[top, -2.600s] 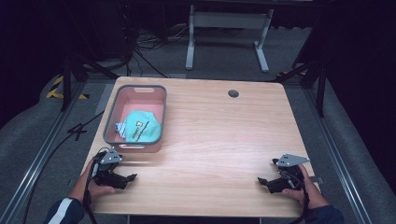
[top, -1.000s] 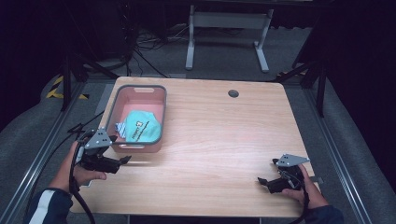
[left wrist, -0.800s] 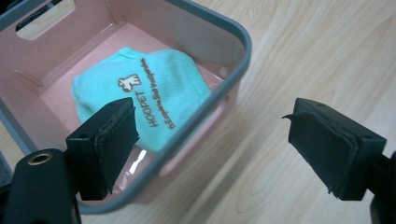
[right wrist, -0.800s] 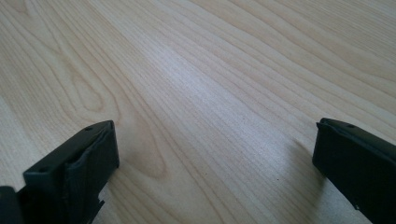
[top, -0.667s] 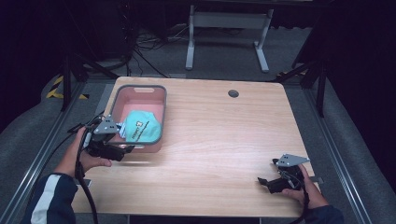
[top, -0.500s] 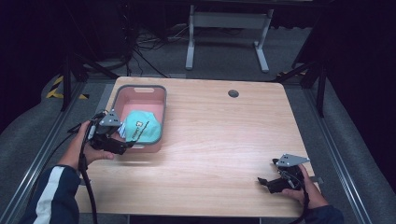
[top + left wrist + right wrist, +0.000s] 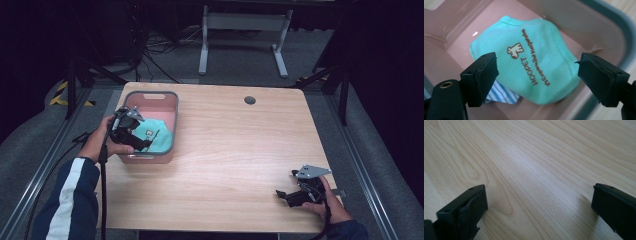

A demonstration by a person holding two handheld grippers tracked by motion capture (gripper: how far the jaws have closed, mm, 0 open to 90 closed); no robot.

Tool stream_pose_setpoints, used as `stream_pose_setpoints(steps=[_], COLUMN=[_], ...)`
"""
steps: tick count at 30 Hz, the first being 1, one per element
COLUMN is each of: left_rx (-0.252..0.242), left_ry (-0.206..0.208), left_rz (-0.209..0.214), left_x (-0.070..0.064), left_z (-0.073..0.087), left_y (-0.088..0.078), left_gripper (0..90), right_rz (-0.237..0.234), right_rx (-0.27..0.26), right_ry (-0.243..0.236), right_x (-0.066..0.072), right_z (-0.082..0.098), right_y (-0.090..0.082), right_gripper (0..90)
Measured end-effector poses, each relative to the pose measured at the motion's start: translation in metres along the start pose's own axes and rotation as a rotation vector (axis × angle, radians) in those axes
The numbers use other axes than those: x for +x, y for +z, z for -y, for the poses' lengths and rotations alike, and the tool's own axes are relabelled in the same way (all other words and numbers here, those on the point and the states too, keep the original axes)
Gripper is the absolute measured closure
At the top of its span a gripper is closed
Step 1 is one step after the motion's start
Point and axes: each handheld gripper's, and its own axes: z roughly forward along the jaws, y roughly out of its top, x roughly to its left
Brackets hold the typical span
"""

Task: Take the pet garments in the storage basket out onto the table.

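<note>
mint cloth [image 7: 531, 67] between open fingers [image 7: 482, 75]

The turquoise cloth [image 7: 529, 62] lying in the pink bin [image 7: 596, 32] carries brown print: a small giraffe-like figure, the word "HOOPET" below it, and beside these a longer line of thin lettering too small to read with certainty. In the high view the print on the cloth shows as a dark, unreadable mark.
</note>
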Motion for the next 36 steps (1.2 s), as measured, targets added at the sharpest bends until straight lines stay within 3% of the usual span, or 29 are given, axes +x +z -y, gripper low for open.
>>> stream_pose_setpoints(steps=[7,14,22,26,32,36], left_rx=[0.065,0.168,0.289,0.362,0.362,0.355], left_ry=[-0.01,-0.063,-0.068,-0.031,-0.066,-0.058], left_rz=[0.006,0.003,-0.013,-0.023,0.008,0.016], left_x=[0.012,0.021,0.023,0.017,0.018,0.017], left_z=[-0.013,-0.02,-0.024,-0.026,-0.027,-0.028], left_y=[0.026,0.051,0.074,0.087,0.091,0.088], left_gripper=[17.0,16.7,15.3,3.6,0.5,8.2], right_rz=[-0.002,-0.002,-0.004,-0.004,-0.003,-0.003], right_rx=[0.0,0.0,0.0,0.0,0.0,0.0], right_ry=[-0.003,-0.003,-0.004,-0.003,-0.003,-0.003], right_x=[0.0,0.0,0.0,0.0,0.0,0.0], right_z=[0.0,0.0,0.0,0.0,0.0,0.0], right_y=[0.0,0.0,0.0,0.0,0.0,0.0], right_gripper=[0.6,0.6,0.6,0.6,0.6,0.6])
